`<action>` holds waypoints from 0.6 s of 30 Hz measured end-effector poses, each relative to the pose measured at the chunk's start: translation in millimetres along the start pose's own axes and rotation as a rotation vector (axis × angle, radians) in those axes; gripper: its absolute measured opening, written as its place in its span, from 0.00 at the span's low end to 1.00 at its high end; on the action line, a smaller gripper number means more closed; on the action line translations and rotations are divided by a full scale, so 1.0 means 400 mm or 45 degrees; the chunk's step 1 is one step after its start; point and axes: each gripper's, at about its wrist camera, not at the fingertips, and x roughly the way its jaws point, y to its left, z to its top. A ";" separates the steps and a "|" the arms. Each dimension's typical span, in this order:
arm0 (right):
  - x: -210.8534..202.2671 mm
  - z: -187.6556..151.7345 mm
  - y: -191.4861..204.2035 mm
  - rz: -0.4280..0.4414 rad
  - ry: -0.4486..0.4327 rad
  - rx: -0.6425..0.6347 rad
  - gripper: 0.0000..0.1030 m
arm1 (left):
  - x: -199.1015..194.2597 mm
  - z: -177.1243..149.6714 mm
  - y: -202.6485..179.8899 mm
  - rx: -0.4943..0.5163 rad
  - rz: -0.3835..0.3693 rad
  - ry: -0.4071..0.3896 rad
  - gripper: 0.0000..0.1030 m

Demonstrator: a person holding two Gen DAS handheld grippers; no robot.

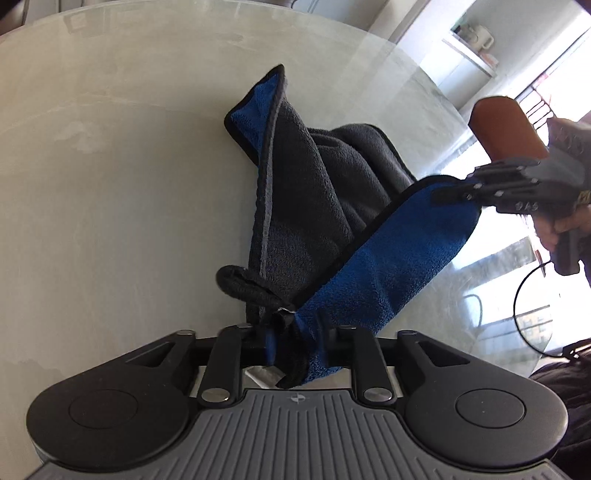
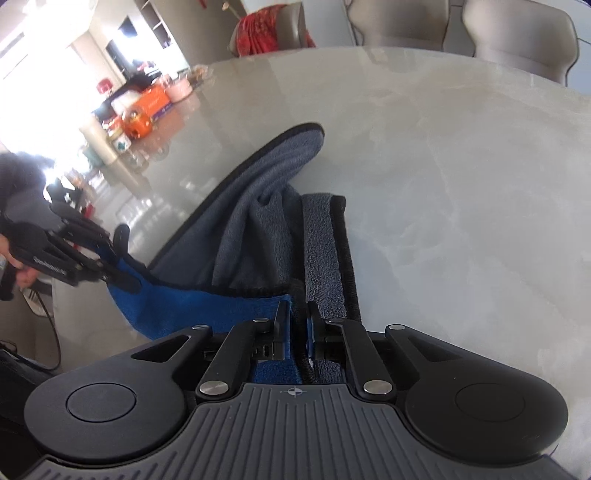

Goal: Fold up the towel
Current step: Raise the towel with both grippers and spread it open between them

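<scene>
While both tools have a corner of the towel pinched, the work now is to carry that lifted edge evenly; nearest the left wrist camera, the left gripper has its jaws closed down on a bunched, black-hemmed corner, blue pile on one side and grey on the other, and in its own view the right gripper is likewise drawn in tight on the neighbouring corner, cloth filling the narrow gap between its fingers. Between the two, the blue face of the towel hangs as a short, slightly slack span, raised off the table. Beyond that, the rest of the cloth trails in grey ridges down onto the pale glossy tabletop, its far corner lying flat with a flipped patch of blue showing. To fold well, I judge the two grips should move level and together, kept apart enough to take the sag out of the held edge, so it comes down square on the far hem rather than twisted. Chairs stand past the table's far rim
</scene>
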 end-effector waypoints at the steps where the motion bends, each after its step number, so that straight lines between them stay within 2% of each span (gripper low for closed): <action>1: -0.018 -0.004 0.000 0.002 -0.025 0.019 0.07 | -0.008 0.001 -0.004 0.010 0.000 -0.008 0.06; 4: -0.070 -0.014 0.008 0.006 -0.087 0.048 0.06 | -0.042 0.008 -0.007 0.007 0.014 -0.070 0.04; 8: -0.157 -0.012 0.037 -0.037 -0.193 0.013 0.06 | -0.146 0.033 -0.014 0.010 -0.005 -0.232 0.04; 12: -0.268 0.023 0.075 -0.049 -0.364 -0.033 0.06 | -0.274 0.074 -0.049 0.108 0.029 -0.416 0.04; 18: -0.417 0.123 0.138 -0.085 -0.612 -0.186 0.06 | -0.448 0.157 -0.102 0.250 0.093 -0.683 0.05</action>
